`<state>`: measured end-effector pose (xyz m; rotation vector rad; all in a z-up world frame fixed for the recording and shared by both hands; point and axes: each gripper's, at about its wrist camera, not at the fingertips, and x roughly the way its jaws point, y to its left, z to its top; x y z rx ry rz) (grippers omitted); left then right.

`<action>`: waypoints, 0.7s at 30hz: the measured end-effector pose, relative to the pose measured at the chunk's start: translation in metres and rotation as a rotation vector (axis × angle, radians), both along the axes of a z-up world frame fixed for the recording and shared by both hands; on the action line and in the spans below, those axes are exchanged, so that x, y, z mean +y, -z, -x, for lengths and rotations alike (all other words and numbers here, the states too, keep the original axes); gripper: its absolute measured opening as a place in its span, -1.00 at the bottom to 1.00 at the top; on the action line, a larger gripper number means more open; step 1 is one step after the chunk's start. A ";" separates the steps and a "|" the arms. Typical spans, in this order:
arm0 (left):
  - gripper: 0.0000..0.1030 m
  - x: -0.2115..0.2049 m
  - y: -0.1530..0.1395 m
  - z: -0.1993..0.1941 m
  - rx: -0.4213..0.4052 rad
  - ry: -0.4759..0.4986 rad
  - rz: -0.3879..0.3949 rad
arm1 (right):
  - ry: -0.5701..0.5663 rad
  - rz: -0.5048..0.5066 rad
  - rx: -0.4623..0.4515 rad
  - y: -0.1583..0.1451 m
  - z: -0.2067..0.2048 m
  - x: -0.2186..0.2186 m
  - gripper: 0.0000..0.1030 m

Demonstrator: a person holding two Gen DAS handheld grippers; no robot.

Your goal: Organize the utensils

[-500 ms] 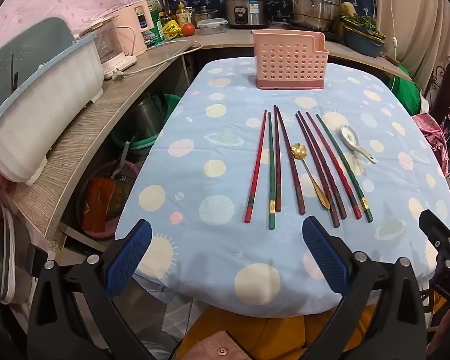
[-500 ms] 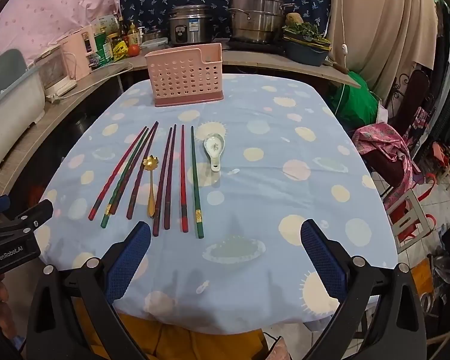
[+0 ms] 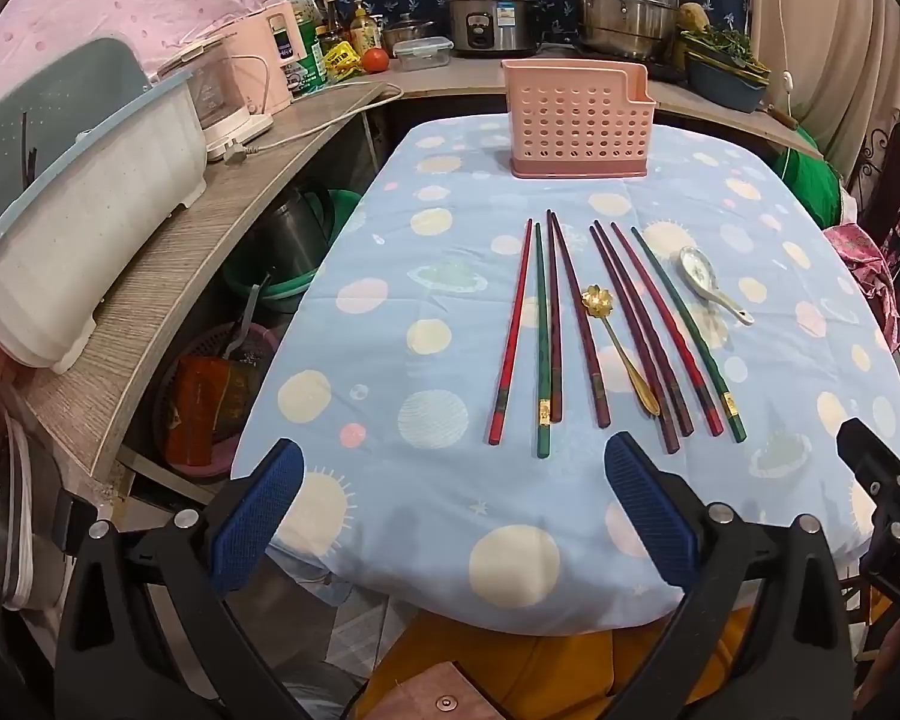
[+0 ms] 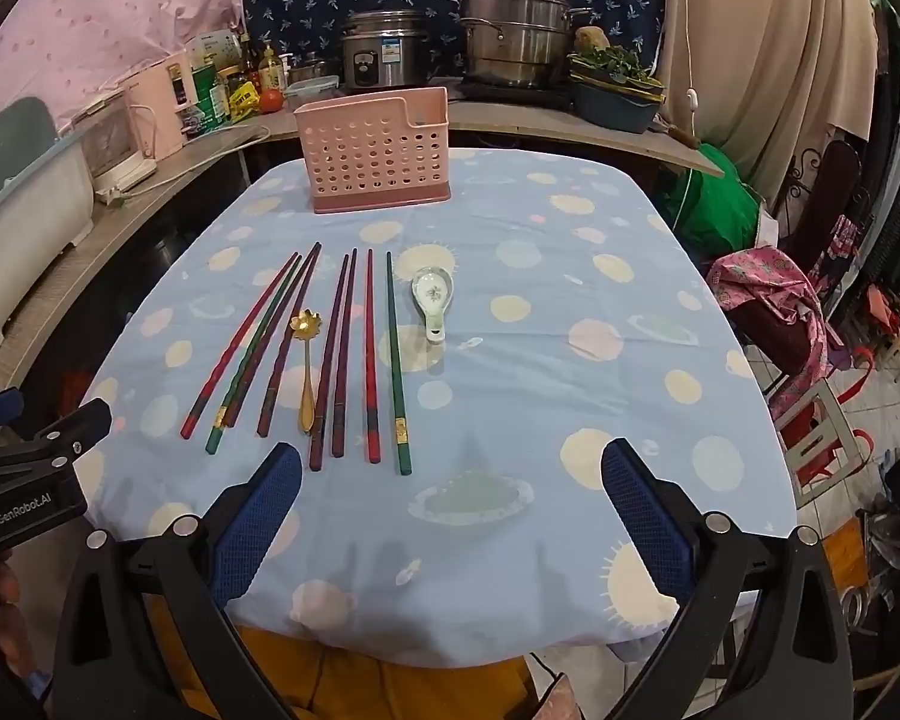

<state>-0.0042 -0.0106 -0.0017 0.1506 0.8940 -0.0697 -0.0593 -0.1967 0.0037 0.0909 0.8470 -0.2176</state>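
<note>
Several red, green and dark chopsticks [image 3: 606,330] lie side by side on the blue dotted tablecloth [image 3: 450,312]; they also show in the right wrist view [image 4: 336,354]. A gold flower-headed spoon [image 3: 618,348] lies among them, also in the right wrist view [image 4: 306,372]. A white ceramic spoon [image 3: 708,282] lies at their right, also in the right wrist view [image 4: 432,300]. A pink perforated utensil holder [image 3: 579,120] stands at the table's far end, also in the right wrist view [image 4: 378,150]. My left gripper [image 3: 450,516] is open and empty above the near edge. My right gripper [image 4: 450,516] is open and empty.
A counter [image 3: 168,276] runs along the left with a white dish rack [image 3: 84,234] and appliances. Pots and a rice cooker [image 3: 492,15] stand behind the table. Chairs and pink cloth [image 4: 774,306] are at the right. Baskets sit under the counter [image 3: 210,396].
Both views have barely shifted. Nothing on the table has moved and both grippers stay open.
</note>
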 end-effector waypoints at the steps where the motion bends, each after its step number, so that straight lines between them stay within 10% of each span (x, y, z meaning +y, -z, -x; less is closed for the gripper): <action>1: 0.86 0.004 -0.001 -0.002 0.001 0.000 0.003 | 0.000 0.000 0.001 0.000 0.000 0.000 0.87; 21: 0.86 0.009 -0.002 -0.002 -0.008 0.000 0.003 | -0.029 0.002 0.005 0.002 -0.002 0.006 0.87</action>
